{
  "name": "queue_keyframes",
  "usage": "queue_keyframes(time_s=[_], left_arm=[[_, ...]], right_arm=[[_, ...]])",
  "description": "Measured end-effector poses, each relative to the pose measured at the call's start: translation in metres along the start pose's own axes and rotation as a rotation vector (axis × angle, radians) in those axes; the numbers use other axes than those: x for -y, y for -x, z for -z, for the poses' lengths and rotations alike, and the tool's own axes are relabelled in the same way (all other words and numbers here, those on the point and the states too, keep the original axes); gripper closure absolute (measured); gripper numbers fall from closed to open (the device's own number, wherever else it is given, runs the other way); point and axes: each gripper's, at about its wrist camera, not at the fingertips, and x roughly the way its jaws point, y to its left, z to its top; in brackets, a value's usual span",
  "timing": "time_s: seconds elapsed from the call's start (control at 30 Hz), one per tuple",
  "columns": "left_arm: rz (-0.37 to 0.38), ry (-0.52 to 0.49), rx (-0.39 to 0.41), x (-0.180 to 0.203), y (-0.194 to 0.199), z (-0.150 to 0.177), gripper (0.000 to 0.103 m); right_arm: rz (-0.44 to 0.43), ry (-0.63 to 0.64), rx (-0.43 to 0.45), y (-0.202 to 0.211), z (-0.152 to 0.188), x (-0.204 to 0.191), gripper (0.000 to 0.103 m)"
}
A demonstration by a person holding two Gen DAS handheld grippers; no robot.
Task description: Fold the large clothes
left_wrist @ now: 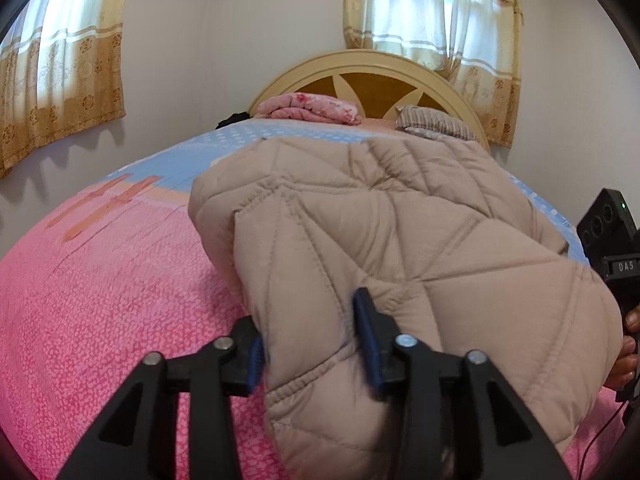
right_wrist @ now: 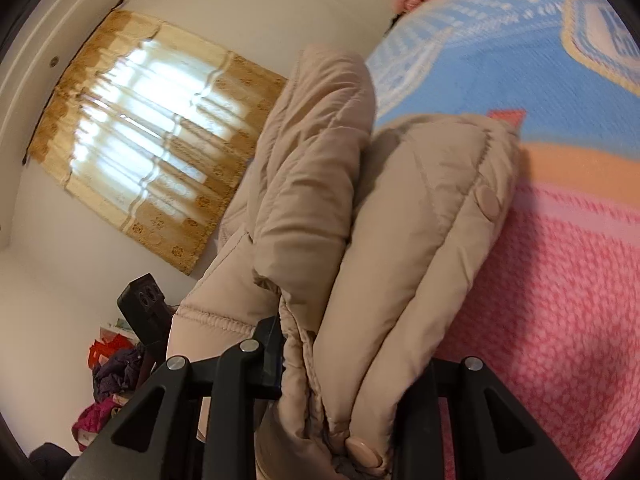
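The left tool (left_wrist: pixel 316 344) stands partly open astride a fold of the beige quilted jacket (left_wrist: pixel 400 216), its pads not pressing. The right tool (right_wrist: pixel 340 364) pinches the jacket's bunched edge. Both tools tilt downward. The jacket lies on the bed (left_wrist: pixel 100 300), below the folded pink blanket (left_wrist: pixel 312 109).

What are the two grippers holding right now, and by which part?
Right gripper clamps the beige quilted jacket by a bunched, folded edge near its snap buttons. Left gripper straddles a quilted fold of it, jaws apart, not gripping.
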Motion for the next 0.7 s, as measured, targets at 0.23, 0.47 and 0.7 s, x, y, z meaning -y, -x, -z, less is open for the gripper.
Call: queue_keyframes(time_s=[0.23, 0.47, 0.7], left_arm=[[-0.055, 0.001, -0.006, -0.003, 0.000, 0.010, 0.032], [-0.101, -0.006, -0.006, -0.001, 0.025, 0.007, 0.016], [-0.120, -0.035, 0.116, 0.013, 0.100, 0.008, 0.000]], right_arm=[[0.064, -0.050, -0.009, -0.007, 0.009, 0.018, 0.061], [0.189, -0.041, 0.058, 0.016, 0.010, 0.017, 0.040], [0.394, 0.077, 0.212, 0.077, 0.029, -0.032, 0.039]])
